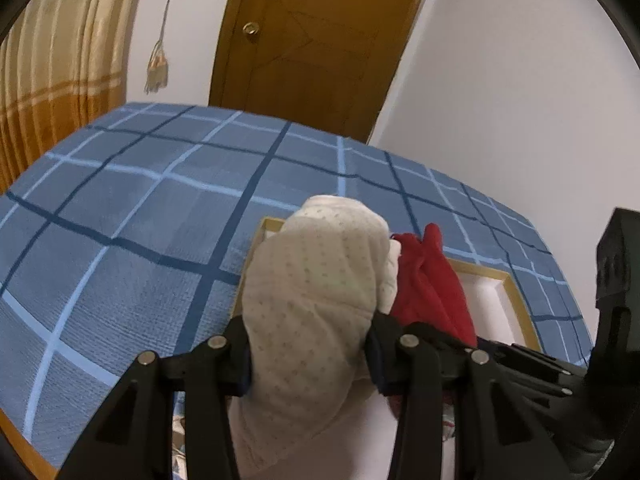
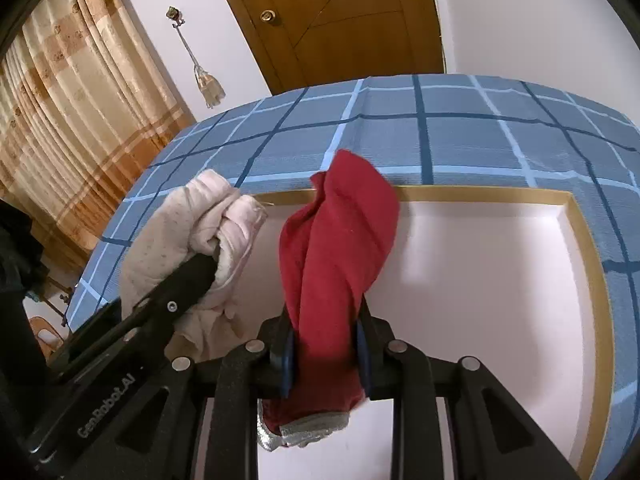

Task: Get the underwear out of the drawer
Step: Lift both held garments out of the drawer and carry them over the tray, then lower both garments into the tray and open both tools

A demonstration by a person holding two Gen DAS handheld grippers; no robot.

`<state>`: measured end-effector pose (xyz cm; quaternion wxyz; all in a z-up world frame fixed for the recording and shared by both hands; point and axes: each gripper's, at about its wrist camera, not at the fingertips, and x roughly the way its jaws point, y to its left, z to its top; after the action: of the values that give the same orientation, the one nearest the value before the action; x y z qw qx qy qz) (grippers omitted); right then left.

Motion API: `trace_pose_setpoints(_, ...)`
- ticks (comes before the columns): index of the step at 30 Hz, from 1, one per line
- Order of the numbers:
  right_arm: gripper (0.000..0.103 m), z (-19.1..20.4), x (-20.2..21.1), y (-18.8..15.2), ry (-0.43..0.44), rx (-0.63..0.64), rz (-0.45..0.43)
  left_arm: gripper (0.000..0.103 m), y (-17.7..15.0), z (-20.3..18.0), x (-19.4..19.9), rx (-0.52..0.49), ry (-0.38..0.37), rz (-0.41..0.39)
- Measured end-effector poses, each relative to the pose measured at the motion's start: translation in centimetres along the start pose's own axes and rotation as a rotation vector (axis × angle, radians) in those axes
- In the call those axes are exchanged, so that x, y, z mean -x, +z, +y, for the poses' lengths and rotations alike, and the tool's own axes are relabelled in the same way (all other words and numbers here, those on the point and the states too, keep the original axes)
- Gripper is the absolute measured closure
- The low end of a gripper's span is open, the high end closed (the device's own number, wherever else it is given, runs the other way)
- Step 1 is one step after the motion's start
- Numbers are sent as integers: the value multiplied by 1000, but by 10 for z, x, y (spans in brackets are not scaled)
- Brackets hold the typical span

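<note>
Left gripper [image 1: 308, 360] clamped round cream dotted underwear [image 1: 316, 304], bunched up over the white drawer [image 1: 486, 288]. Red underwear [image 1: 430, 284] just beside it, right gripper [image 1: 532, 364] poking in. Blue plaid bedsheet [image 1: 140, 216] behind.

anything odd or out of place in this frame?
Nothing damaged or spilled. One oddity: the drawer sits on top of the blue plaid bedspread, not in any furniture. Otherwise normal: the left gripper clamps a bunched cream dotted garment, and the right gripper clamps a red garment above the drawer.
</note>
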<state>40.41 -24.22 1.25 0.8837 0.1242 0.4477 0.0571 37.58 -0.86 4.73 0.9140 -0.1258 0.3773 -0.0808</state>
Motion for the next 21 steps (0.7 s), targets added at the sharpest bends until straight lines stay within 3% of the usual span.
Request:
trace_pose_setpoints(6, 76, 3, -9, 5, 10, 20, 2, 51, 2, 10, -13, 53, 18, 65)
trace_pose_setpoints(9, 73, -2, -12, 3, 56, -6, 1, 48, 6, 11, -17, 51, 6, 83)
trace_pose_setpoints(11, 68, -5, -12, 3, 77, -22, 1, 47, 9, 14, -17, 83, -8, 113)
trace_pose_setpoints(13, 55, -12, -12, 4, 105, -57, 26, 40, 11, 17, -11, 120, -36, 138)
trace_pose_setpoints(15, 51, -19, -7, 4, 159, -100, 33, 24, 14, 17, 1, 129, -54, 112)
trace_pose_setpoints(18, 42, -19, 14, 1, 225, -117, -41, 2, 15, 17, 27, 105, -11, 18)
trace_pose_setpoints(21, 40, -14, 38, -7, 240, -126, -102, 2, 11, 14, 51, 52, -10, -35)
